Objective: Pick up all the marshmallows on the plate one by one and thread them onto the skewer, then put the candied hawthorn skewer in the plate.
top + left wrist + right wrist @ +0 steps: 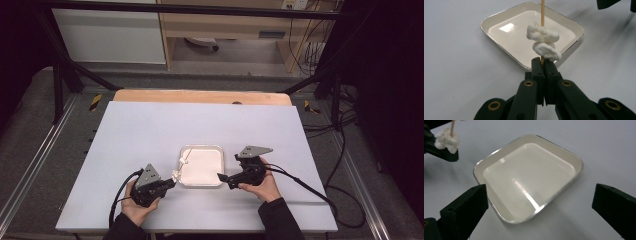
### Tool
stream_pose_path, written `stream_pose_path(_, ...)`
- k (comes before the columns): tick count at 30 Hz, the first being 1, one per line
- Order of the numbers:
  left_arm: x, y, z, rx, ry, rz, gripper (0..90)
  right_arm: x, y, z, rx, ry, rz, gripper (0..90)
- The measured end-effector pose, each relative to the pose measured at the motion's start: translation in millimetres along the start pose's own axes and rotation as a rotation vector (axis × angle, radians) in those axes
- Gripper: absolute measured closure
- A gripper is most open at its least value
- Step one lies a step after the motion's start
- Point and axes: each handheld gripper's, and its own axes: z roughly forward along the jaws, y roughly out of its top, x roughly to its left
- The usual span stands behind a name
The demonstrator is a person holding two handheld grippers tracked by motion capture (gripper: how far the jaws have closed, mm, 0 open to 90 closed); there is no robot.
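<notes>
White table under you: your left gripper sits low beside the tray, jaws clenched on a skewer carrying two marshmallows over the tray's edge. Your right gripper hangs released at the opposite rim, nothing between its jaws.

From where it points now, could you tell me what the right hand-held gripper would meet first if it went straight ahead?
Most likely the white tray: it lies directly ahead of the open right hand-held gripper, empty, though depth is hard to judge.
</notes>
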Motion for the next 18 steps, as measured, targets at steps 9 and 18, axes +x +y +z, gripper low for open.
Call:
stream_pose_path(9, 2.6, 11.2, -0.9, 0.054, 0.012, 0.004, 88.7, -22.5, -27.5, -30.0, 0.027, -0.072, 0.000, 0.6)
stream_pose_path(18, 6.5, 28.9, 2.8, 0.111, 0.020, 0.010, 88.6, -39.0, -52.3, -51.7, 0.027, -0.104, 0.020, 0.6)
